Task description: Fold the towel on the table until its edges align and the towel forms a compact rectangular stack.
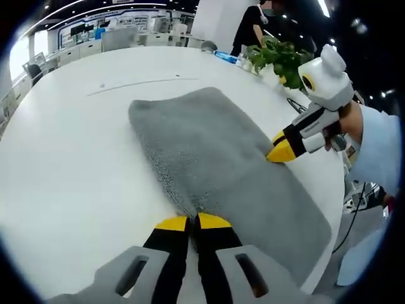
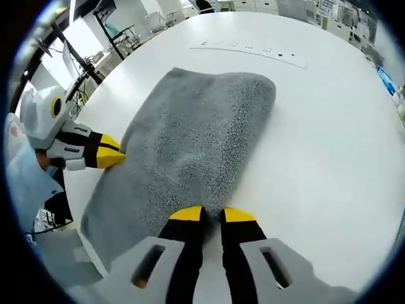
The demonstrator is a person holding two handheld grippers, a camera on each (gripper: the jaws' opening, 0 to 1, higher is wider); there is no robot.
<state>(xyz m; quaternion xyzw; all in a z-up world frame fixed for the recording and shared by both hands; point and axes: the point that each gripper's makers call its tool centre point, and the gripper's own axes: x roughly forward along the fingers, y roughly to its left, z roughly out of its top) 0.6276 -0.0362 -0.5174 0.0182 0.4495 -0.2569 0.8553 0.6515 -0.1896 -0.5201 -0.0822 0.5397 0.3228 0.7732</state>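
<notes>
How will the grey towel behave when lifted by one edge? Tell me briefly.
The grey towel will probably droop and fold: it lies limp and already doubled on the white table. Its looped pile likely grips the fingers rather than slipping. It looks light, so dragging may bunch it.

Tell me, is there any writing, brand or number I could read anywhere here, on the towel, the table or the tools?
None can be read.
Towel: plain grey, no label showing.
Table: a row of small dark marks near the far edge, too small to read.
Room behind the table: too blurred to read.
</notes>
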